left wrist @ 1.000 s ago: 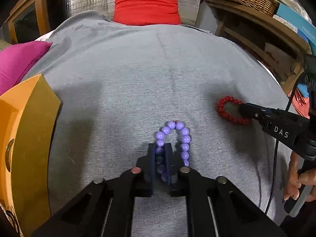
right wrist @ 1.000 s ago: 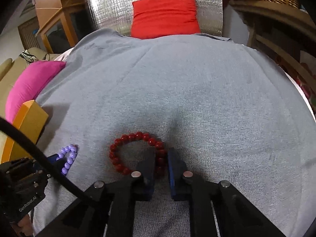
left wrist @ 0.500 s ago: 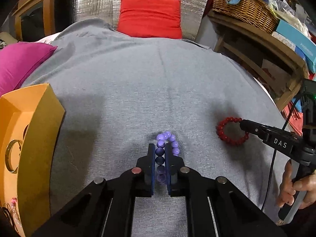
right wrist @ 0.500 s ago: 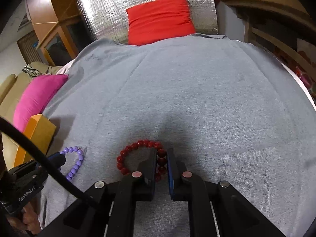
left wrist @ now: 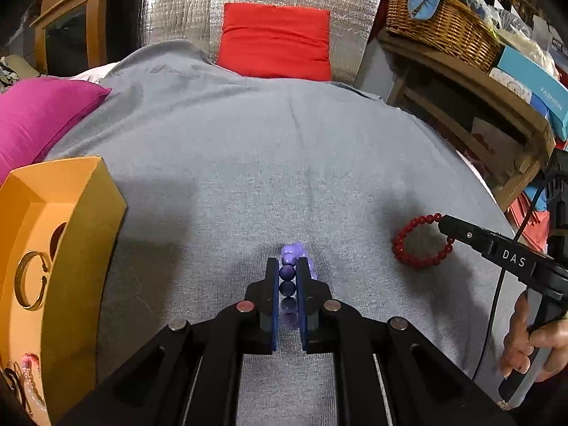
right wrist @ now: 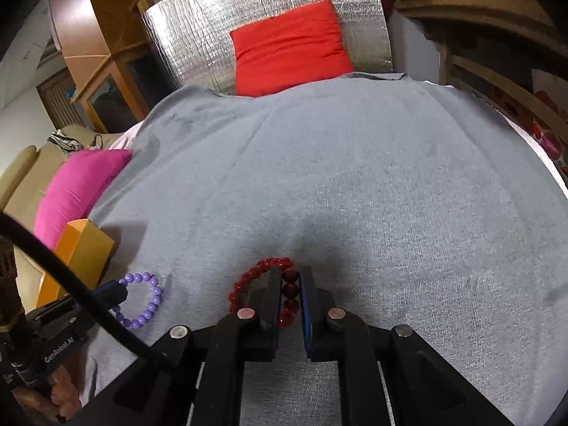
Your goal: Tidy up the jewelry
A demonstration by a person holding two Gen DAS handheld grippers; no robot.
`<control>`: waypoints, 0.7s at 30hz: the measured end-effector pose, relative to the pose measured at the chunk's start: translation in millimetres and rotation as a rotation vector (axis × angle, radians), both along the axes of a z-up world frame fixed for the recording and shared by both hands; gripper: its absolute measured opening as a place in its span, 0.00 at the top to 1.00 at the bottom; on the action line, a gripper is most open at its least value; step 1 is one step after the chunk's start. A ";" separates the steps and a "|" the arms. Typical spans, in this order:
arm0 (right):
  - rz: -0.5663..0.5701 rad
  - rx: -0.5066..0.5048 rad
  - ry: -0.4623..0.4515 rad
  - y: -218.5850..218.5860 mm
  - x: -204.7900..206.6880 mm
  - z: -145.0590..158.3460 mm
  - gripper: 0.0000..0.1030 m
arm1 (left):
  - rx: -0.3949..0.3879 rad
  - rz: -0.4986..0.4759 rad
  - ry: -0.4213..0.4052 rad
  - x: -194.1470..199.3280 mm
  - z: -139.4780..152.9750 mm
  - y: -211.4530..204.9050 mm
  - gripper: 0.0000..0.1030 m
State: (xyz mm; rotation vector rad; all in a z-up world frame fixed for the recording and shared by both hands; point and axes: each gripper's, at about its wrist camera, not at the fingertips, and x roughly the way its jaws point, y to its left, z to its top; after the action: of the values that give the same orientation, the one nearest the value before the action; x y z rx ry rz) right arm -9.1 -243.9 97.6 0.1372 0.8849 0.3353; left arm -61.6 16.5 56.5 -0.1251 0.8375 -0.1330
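Observation:
A purple bead bracelet hangs edge-on between the pads of my left gripper, which is shut on it just above the grey cloth. The right wrist view shows that same purple bracelet as a hanging loop at the left. My right gripper is shut on a red bead bracelet, whose loop droops to the left of the fingers. From the left wrist view the red bracelet dangles from the right gripper's tip. An orange jewelry box stands open at the left, with a gold bangle inside.
A pink cushion lies at the far left and a red cushion leans on a silver quilted panel at the back. A wooden shelf with a wicker basket and boxes runs along the right. A person's hand grips the right handle.
Both bracelets have been lifted off the cloth and now hang from the shut grippers. The purple loop has turned edge-on in the left view, and more of the orange box shows.

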 end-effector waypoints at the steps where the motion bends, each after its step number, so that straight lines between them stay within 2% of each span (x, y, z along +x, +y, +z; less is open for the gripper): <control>1: 0.000 0.005 -0.004 -0.5 -0.7 1.5 0.89 | -0.004 0.001 -0.005 -1.1 1.6 1.3 0.91; 21: 0.049 0.063 -0.067 4.9 -23.8 28.6 0.89 | 0.008 0.020 -0.084 -30.2 28.7 1.1 0.91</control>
State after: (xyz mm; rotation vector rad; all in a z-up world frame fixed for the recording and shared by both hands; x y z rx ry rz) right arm -32.9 -239.0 126.2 0.1621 0.8124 0.4116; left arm -91.8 17.6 85.2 -0.1193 0.7526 -0.1156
